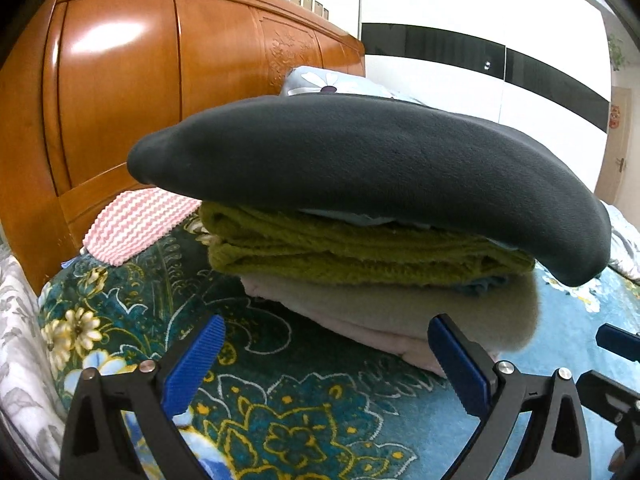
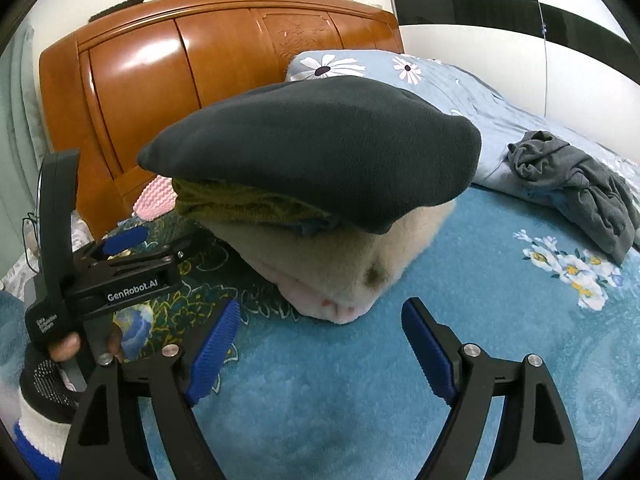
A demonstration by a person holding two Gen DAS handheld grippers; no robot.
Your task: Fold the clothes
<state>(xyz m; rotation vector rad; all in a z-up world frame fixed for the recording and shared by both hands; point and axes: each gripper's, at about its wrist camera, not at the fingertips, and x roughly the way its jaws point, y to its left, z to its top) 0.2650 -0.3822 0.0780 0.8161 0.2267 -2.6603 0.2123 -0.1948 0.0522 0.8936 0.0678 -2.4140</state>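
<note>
A stack of folded clothes sits on the bed: a dark grey fleece piece (image 1: pixel 372 168) (image 2: pixel 320 148) on top, an olive knit (image 1: pixel 352 248) (image 2: pixel 244 204) under it, a beige fleece (image 1: pixel 400 312) (image 2: pixel 344 264) at the bottom. My left gripper (image 1: pixel 324 344) is open just in front of the stack, nothing between its blue pads (image 1: pixel 192 368). My right gripper (image 2: pixel 320 328) is open too, close to the beige fleece's corner. The left gripper (image 2: pixel 120 264) shows in the right wrist view, held by a hand. A crumpled grey garment (image 2: pixel 580 188) lies unfolded at the right.
A teal floral blanket (image 1: pixel 280 400) (image 2: pixel 400 400) covers the bed. A wooden headboard (image 1: pixel 160 80) (image 2: pixel 200 60) stands behind. A pink-and-white striped cloth (image 1: pixel 132 224) lies by the headboard, and a blue flowered pillow (image 2: pixel 400 68) behind the stack. A white wardrobe (image 1: pixel 480 20) fills the right.
</note>
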